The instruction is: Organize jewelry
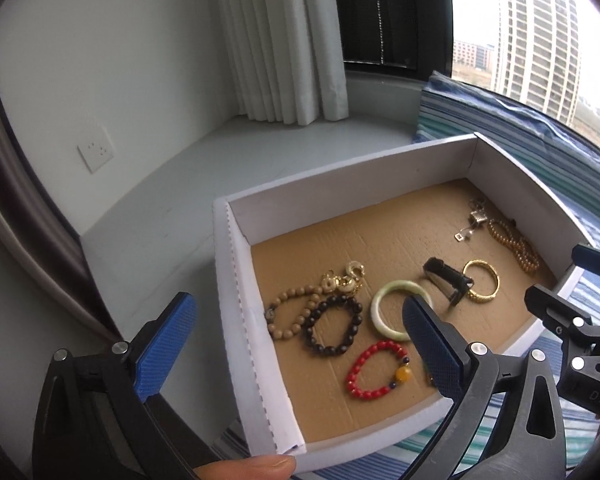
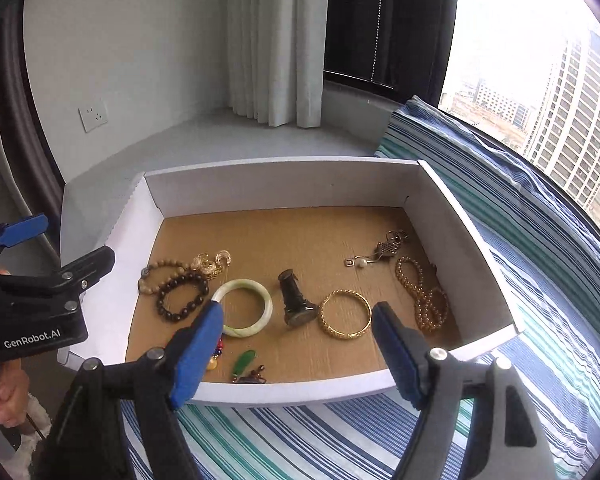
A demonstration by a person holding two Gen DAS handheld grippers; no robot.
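Observation:
A white cardboard box (image 1: 236, 280) (image 2: 452, 216) with a brown floor holds loose jewelry: a jade bangle (image 1: 380, 312) (image 2: 260, 320), a gold bangle (image 1: 494, 284) (image 2: 345, 314), a black watch (image 1: 446, 276) (image 2: 296, 300), a dark bead bracelet (image 1: 332, 326) (image 2: 182, 296), a red bead bracelet (image 1: 374, 370), a tan bead bracelet (image 1: 288, 312) and an amber bead strand (image 1: 514, 244) (image 2: 424, 292). My left gripper (image 1: 300, 348) is open and empty over the box's near left corner. My right gripper (image 2: 298, 350) is open and empty above the box's front wall.
The box rests on a blue, green and white striped cushion (image 2: 340, 440) on a grey window seat (image 1: 260, 148). White curtains (image 2: 276, 40) hang behind. A green pendant (image 2: 245, 361) and small charms (image 2: 384, 250) also lie in the box.

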